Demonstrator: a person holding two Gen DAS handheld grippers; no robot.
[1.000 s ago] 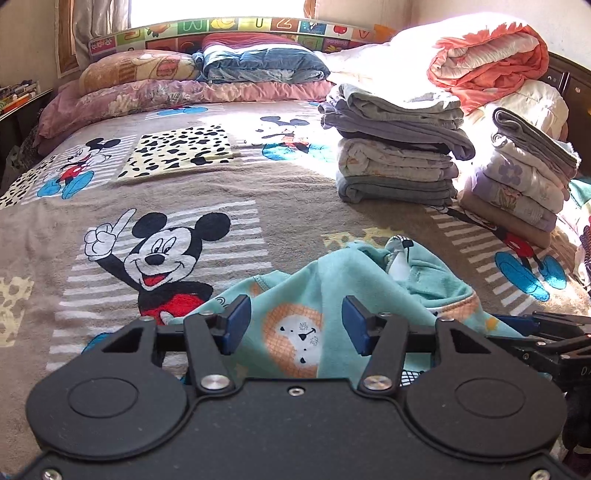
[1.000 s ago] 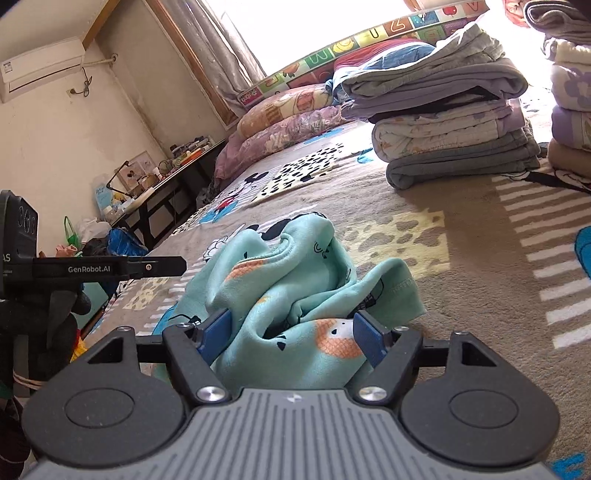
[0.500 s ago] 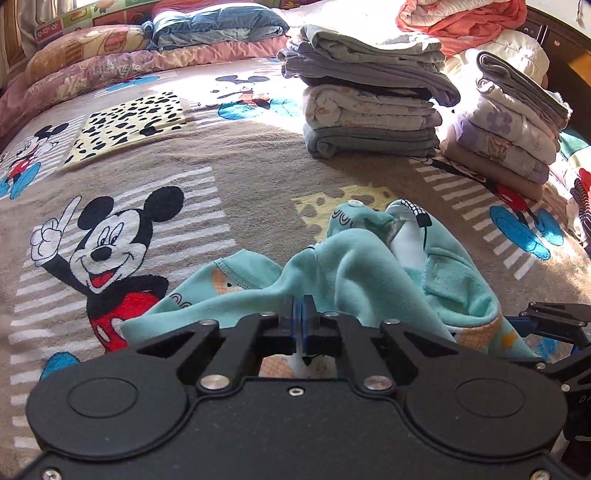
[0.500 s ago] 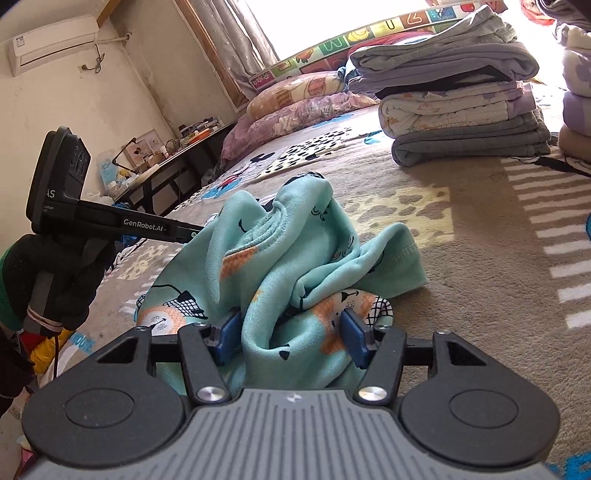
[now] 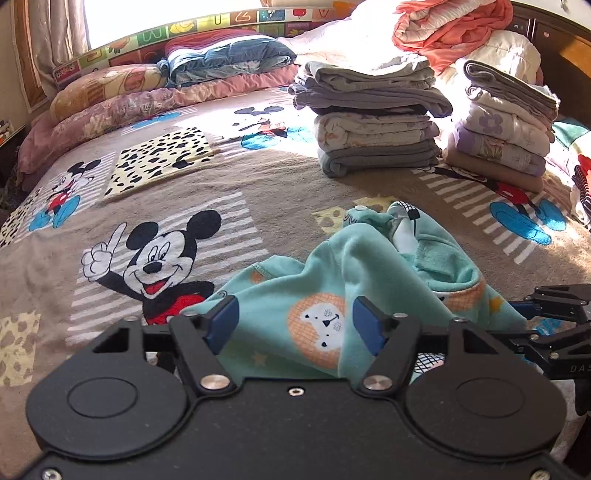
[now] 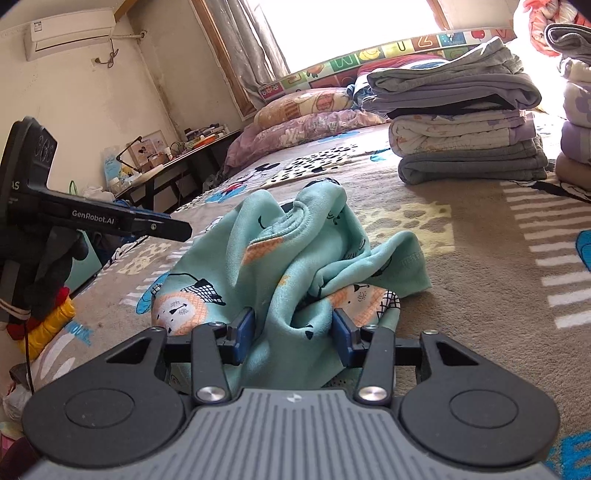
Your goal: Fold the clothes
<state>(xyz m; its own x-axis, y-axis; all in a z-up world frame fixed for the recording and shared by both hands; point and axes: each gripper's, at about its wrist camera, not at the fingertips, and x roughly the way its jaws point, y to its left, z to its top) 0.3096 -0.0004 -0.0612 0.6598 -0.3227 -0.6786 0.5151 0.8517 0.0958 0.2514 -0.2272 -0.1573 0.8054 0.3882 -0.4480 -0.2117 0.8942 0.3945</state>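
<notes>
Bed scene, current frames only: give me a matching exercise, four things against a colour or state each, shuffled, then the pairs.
Things:
1. crumpled garment
2. left gripper
3. top item of the nearer folded stack
4. blanket on the far pile

States:
A. grey, folded flat
B. open, fabric between its fingers
C. coral, bundled
D. teal, lion prints, unfolded

Pairs: 1-D, 2-B, 3-A, 4-C

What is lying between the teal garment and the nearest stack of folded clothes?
Only bare bedspread, with a yellow spotted patch. The right wrist view shows this stretch between the teal garment and the stack of folded clothes; nothing rests on it.
</notes>
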